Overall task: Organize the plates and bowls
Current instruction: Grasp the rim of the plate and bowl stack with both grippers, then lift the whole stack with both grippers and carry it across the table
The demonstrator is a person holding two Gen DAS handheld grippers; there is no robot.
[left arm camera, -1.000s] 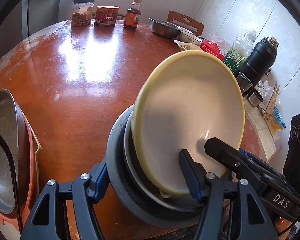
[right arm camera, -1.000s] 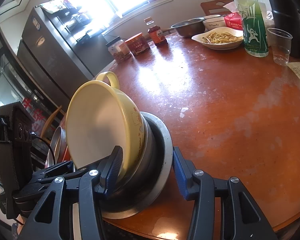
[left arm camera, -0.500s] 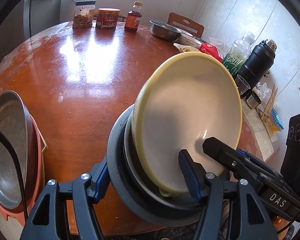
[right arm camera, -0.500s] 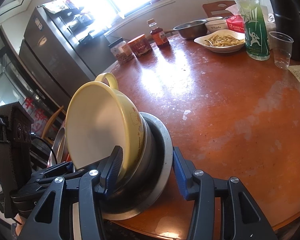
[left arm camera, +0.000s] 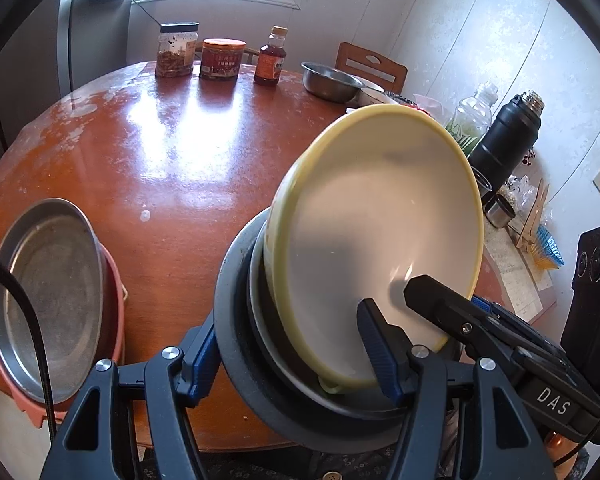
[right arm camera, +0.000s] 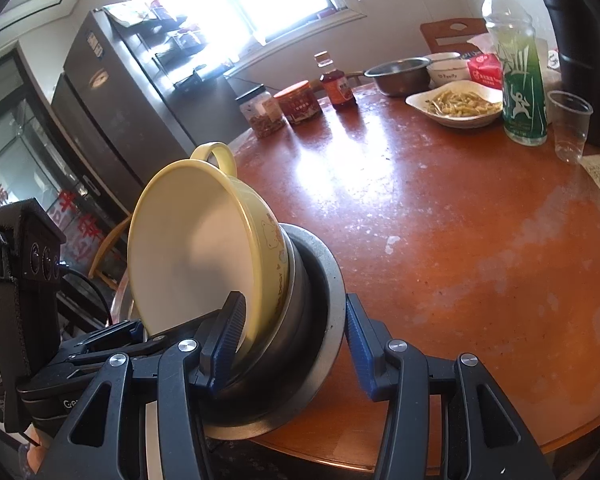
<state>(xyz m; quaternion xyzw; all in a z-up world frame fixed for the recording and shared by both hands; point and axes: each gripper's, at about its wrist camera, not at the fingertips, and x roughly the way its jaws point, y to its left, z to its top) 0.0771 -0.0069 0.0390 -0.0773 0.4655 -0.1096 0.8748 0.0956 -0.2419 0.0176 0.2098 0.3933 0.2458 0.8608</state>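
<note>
A yellow bowl (left arm camera: 376, 236) with a white inside and a loop handle sits tilted in a nested stack of metal bowls and a grey plate (left arm camera: 236, 320). The stack is held above the near edge of the round brown table (left arm camera: 148, 160). My left gripper (left arm camera: 296, 352) is shut on the stack's rim from one side. My right gripper (right arm camera: 292, 344) is shut on the same stack (right arm camera: 316, 304) from the other side, one finger inside the yellow bowl (right arm camera: 196, 248). A metal plate (left arm camera: 48, 296) lies on a pink dish at the left table edge.
At the far edge stand two jars (left arm camera: 176, 56), a sauce bottle (left arm camera: 270, 60) and a steel bowl (left arm camera: 330, 82). On the right are a dish of food (right arm camera: 456, 102), a green bottle (right arm camera: 520, 80), a plastic cup (right arm camera: 568, 126) and a black flask (left arm camera: 504, 144).
Both grippers and the stack have pulled back and risen a little from the table. More of the metal plate on the pink dish shows at the left.
</note>
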